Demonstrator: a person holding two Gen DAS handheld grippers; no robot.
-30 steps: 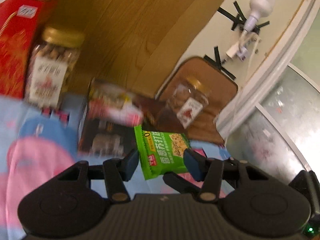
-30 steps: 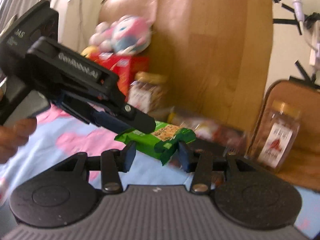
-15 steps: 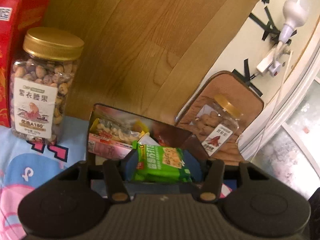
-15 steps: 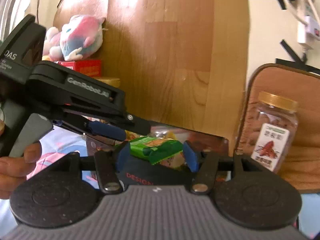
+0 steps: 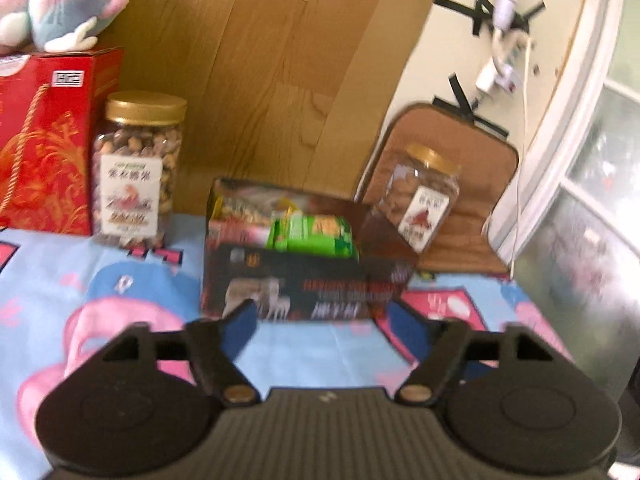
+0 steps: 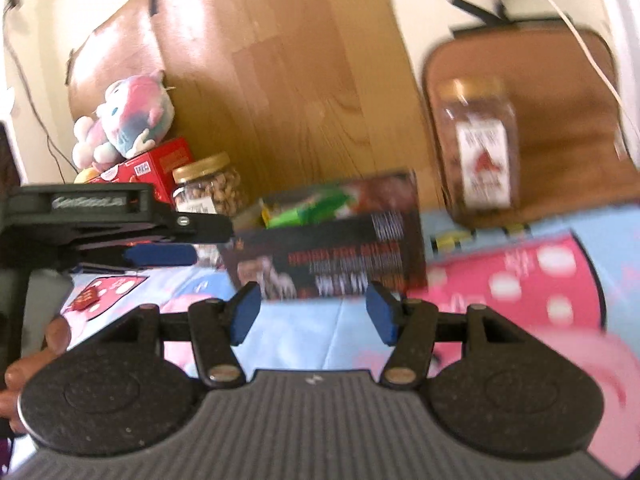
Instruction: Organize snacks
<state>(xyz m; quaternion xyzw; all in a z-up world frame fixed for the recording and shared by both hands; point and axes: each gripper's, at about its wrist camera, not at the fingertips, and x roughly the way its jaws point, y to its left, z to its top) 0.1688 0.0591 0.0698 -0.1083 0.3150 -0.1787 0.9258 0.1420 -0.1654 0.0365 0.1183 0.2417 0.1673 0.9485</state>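
Observation:
A green snack packet [image 5: 312, 234] lies in the open dark box [image 5: 304, 286] with other wrapped snacks. It also shows in the right wrist view [image 6: 308, 210], inside the same box [image 6: 332, 264]. My left gripper [image 5: 322, 322] is open and empty, pulled back in front of the box. My right gripper [image 6: 314, 314] is open and empty, also in front of the box. The left gripper shows from the side in the right wrist view [image 6: 160, 246], left of the box.
A gold-lidded nut jar [image 5: 136, 176] and a red gift box [image 5: 44, 140] with a plush toy [image 5: 60, 0] stand at the left. A second jar [image 5: 420, 196] leans on a brown cushion [image 5: 476, 208] at the right. A pink-and-blue cloth [image 5: 120, 292] covers the surface.
The green packet, held between both grippers a second ago, now lies in the box. Both grippers have opened and drawn back from it.

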